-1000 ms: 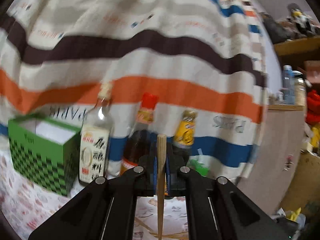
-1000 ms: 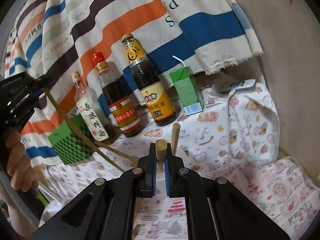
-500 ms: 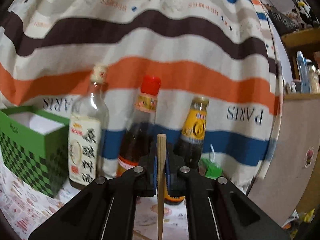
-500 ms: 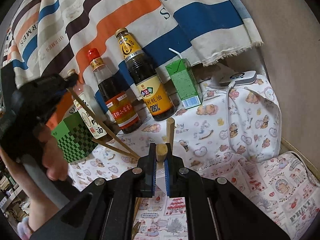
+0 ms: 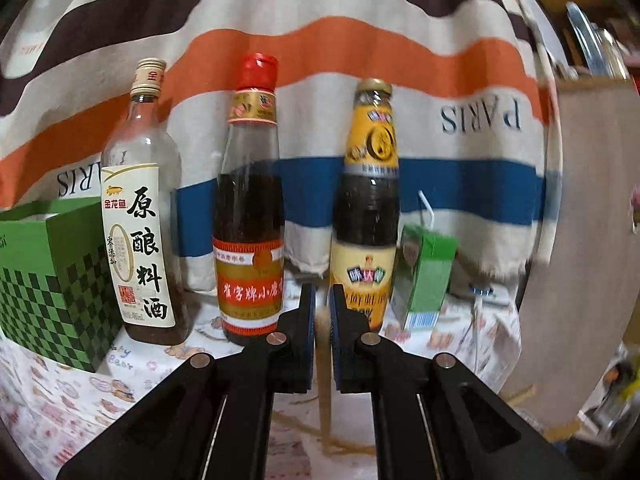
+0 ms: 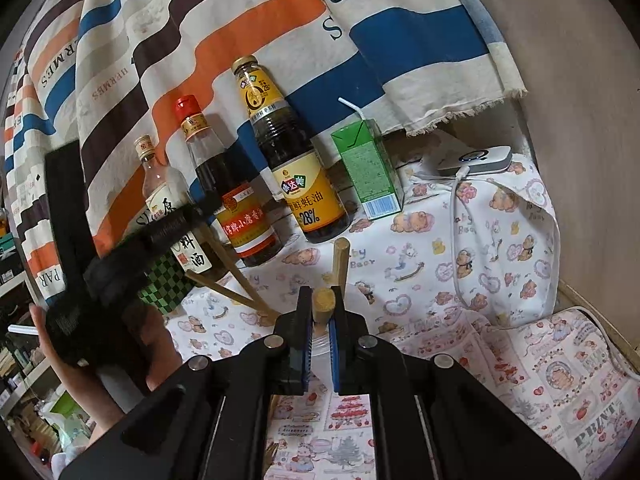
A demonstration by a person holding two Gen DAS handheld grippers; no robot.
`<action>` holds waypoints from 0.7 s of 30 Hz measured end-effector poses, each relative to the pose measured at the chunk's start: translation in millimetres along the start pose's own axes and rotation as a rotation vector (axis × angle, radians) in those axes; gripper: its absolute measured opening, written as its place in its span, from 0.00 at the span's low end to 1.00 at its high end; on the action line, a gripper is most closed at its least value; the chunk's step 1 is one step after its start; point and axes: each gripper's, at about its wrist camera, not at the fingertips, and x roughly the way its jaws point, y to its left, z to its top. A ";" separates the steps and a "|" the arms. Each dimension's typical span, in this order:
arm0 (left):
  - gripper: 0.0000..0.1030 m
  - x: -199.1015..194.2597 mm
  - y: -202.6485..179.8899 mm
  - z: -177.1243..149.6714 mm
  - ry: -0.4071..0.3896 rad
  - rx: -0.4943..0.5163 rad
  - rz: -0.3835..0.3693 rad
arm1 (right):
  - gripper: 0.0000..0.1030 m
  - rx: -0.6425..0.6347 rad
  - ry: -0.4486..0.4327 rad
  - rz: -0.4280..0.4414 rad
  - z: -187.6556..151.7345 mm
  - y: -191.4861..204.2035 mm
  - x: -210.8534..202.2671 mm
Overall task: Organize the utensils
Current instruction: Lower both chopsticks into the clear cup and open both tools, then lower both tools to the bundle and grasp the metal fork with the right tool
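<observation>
Three bottles stood ahead of the left gripper, which was clamped on one chopstick. The right gripper pinched one wooden handle; a second rose just beyond it.

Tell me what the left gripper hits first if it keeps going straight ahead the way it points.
Probably the bottles: the left gripper, shut on a chopstick, points at the gap between the red-capped bottle and the yellow-labelled bottle. Depth is unclear.
</observation>
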 end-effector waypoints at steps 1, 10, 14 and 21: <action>0.06 -0.5 -1.0 -1.2 0.010 0.010 -0.010 | 0.07 -0.002 -0.004 -0.003 0.3 0.3 -0.6; 0.61 -39.6 16.1 0.3 0.005 -0.008 -0.007 | 0.30 -0.025 0.008 0.001 0.3 4.7 -2.4; 0.75 -68.7 36.1 4.9 -0.008 -0.035 0.008 | 0.50 -0.061 -0.055 -0.011 2.9 13.0 -15.5; 0.93 -114.9 65.4 -3.6 0.000 -0.002 0.141 | 0.68 -0.141 -0.194 -0.019 3.3 33.8 -44.7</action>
